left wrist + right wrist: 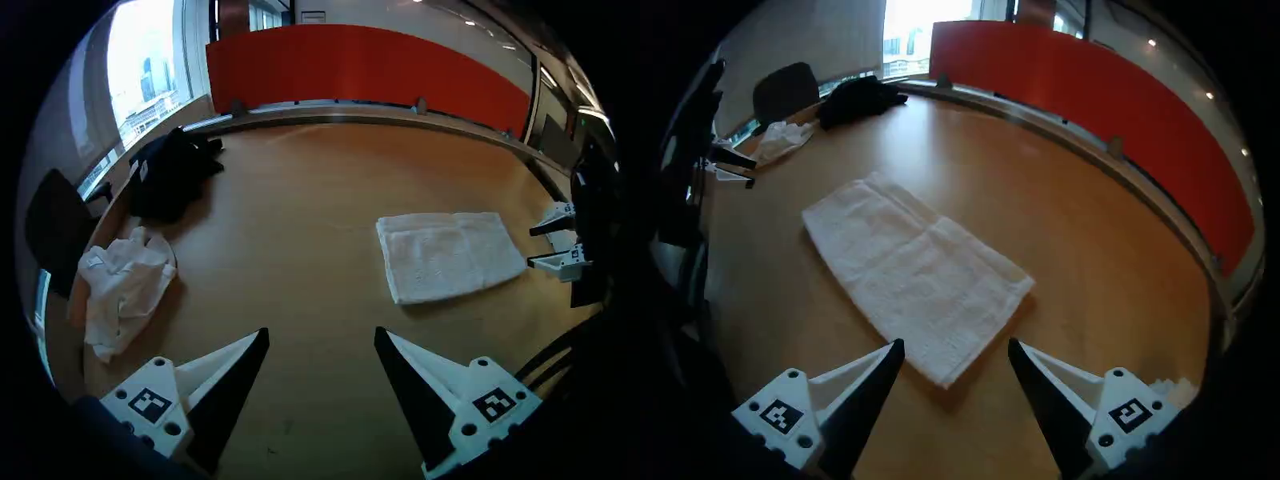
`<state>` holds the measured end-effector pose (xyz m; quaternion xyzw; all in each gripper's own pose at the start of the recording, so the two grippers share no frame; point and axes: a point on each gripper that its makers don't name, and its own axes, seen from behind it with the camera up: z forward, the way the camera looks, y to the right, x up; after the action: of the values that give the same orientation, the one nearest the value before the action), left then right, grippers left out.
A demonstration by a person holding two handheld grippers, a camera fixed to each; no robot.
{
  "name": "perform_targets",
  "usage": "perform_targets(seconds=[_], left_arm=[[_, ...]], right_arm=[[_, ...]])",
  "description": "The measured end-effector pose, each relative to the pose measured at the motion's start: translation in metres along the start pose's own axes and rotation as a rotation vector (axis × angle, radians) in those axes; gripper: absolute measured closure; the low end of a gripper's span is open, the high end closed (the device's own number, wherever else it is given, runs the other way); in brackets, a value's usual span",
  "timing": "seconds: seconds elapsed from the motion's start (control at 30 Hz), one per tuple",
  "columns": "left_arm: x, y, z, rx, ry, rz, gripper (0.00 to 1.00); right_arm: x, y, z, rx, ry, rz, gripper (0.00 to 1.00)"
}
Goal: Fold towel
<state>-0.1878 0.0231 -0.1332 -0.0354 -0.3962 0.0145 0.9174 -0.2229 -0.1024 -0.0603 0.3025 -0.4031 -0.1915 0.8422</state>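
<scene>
Wooden table (1104,240) runs under both tools. Right gripper (954,344) hangs spread and empty. The towel (912,268) lies flat just ahead, its near corner between the fingers, probably lined up for a pinch. Left gripper (322,332), also spread and empty, has the towel ahead to its right, well apart. Farther left lie a crumpled white cloth (124,284) and a dark garment (168,172); a red partition (368,68) closes the far edge.

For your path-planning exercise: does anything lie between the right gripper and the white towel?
Nothing visible does. The right gripper is open just at the near corner of the flat white terry towel on the wooden table.
</scene>
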Motion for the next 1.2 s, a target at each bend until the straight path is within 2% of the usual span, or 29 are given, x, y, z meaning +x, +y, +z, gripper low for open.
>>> perform_targets(seconds=[0.17,0.53,0.7,0.8,1.0,1.2], left_arm=[[-0.003,-0.002,-0.004,0.003,-0.002,-0.009,0.02],[-0.010,-0.007,-0.007,0.005,-0.012,-0.017,0.01],[-0.011,-0.008,-0.007,0.006,-0.011,-0.021,0.02],[-0.012,-0.010,-0.008,0.007,-0.011,-0.024,0.01],[-0.012,-0.012,-0.008,0.010,-0.013,-0.026,0.02],[-0.013,-0.011,-0.008,0.010,-0.015,-0.022,0.02]], right_arm=[[-0.015,-0.004,0.003,0.019,-0.038,-0.006,0.04],[-0.034,-0.012,0.010,0.079,-0.101,0.004,0.30],[-0.039,-0.012,0.009,0.091,-0.125,-0.006,0.39],[-0.042,-0.012,0.008,0.099,-0.136,-0.007,0.41],[-0.045,-0.014,0.009,0.118,-0.145,-0.001,0.62],[-0.044,-0.013,0.009,0.125,-0.145,-0.003,0.73]])
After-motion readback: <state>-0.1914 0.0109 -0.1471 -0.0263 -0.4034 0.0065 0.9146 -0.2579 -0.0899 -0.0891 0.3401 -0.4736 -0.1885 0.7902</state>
